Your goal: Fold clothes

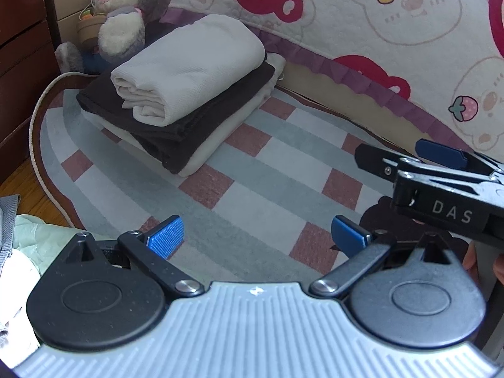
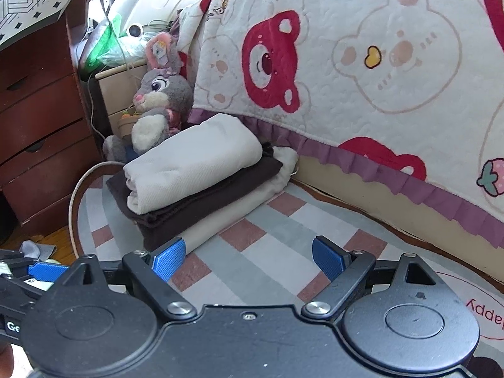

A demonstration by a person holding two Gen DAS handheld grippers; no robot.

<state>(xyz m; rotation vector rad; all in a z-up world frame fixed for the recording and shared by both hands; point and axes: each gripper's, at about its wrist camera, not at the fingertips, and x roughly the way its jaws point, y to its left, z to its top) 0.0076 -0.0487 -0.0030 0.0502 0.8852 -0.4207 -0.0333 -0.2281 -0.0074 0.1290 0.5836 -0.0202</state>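
Note:
A stack of folded clothes sits on the checked rug: a white folded garment (image 1: 189, 66) (image 2: 195, 163) on top, a dark brown one (image 1: 176, 126) (image 2: 195, 198) under it, and a cream one (image 1: 217, 135) (image 2: 226, 217) at the bottom. My left gripper (image 1: 256, 236) hovers open above bare rug, well short of the stack, nothing between its blue pads. My right gripper (image 2: 247, 258) is open too, its left pad just in front of the stack's near corner. The right gripper also shows at the right edge of the left wrist view. Loose pale green and grey clothes (image 1: 19, 245) lie at the far left.
A bed with a bear-print quilt (image 1: 378, 31) (image 2: 378, 78) borders the rug (image 1: 267, 163) (image 2: 277, 252) on the right. A grey plush rabbit (image 1: 126, 15) (image 2: 157, 107) sits behind the stack. Red-brown drawers (image 2: 37, 132) stand at the left, with a pale cord (image 1: 34, 116) along the rug's edge.

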